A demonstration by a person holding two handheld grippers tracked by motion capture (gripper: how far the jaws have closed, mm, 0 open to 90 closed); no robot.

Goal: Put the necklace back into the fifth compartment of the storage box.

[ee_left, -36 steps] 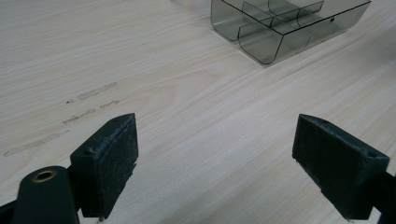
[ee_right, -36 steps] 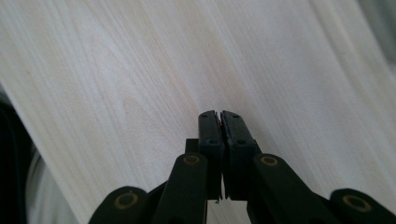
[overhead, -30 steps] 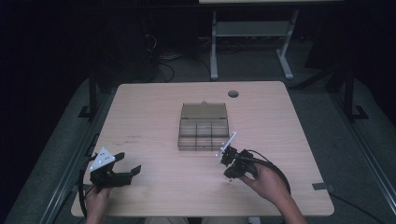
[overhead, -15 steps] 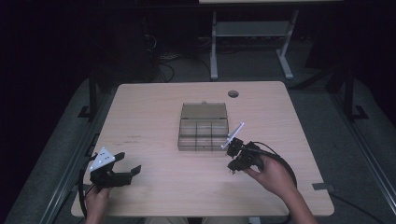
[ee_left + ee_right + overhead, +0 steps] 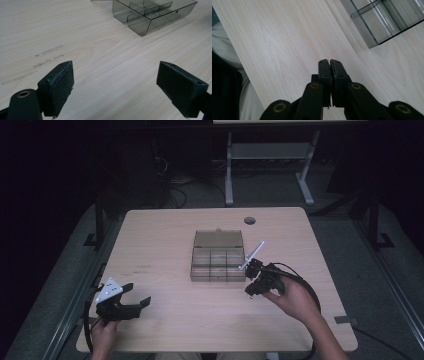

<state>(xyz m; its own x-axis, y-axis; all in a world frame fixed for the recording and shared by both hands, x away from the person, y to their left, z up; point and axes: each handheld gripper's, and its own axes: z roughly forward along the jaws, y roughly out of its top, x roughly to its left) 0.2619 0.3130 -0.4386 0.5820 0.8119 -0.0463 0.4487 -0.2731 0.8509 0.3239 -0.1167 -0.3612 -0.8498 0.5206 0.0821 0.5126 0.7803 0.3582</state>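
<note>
A clear smoky compartment box (image 5: 218, 265) stands mid-table with its lid open flat behind it; its compartments look empty. It also appears at the top of the left gripper view, box (image 5: 152, 15), and at the top right of the right gripper view, box (image 5: 387, 20). My left gripper (image 5: 136, 295) rests at the front left of the table, open, with bare wood between its pads (image 5: 60, 85). My right gripper (image 5: 249, 291) hovers just right of the box's front corner, shut, jaws pointing back toward the person. A thin reddish sliver shows in the seam, right gripper (image 5: 329, 62); I cannot tell what it is.
The wooden table (image 5: 165, 235) has a round cable hole (image 5: 249, 220) at the back. Faint scuff marks (image 5: 47, 53) lie ahead of the left gripper. A metal stand (image 5: 265, 165) and cables sit on the dark floor beyond. The person's pale clothing (image 5: 244, 100) is past the table edge.
My right gripper has shifted a little to the right and away from the front edge, staying shut beside the box. The left gripper has not moved.
</note>
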